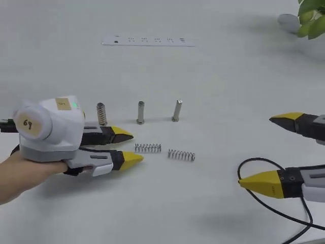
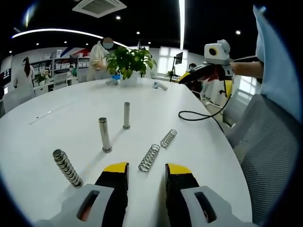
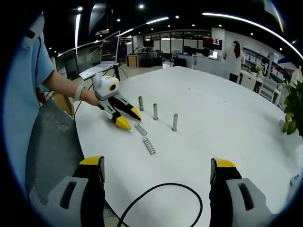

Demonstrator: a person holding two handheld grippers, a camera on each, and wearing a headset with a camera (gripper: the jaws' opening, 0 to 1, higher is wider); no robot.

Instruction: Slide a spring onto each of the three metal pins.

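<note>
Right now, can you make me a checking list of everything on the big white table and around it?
Surface: white table, smooth and bare between the things.
Job's things: three upright pins in a row. The left pin wears a spring, while the middle pin and right pin are bare. Two loose springs lie in front of them.
Clutter: power strip at the far side.
Grippers: left hand-held gripper is open, with its tips by the nearer loose spring. Right hand-held gripper is open wide and holds nothing.
Cables: black cable loops on the table near the right hand-held gripper.
Surroundings: plant at the far corner, with an office behind it.
</note>
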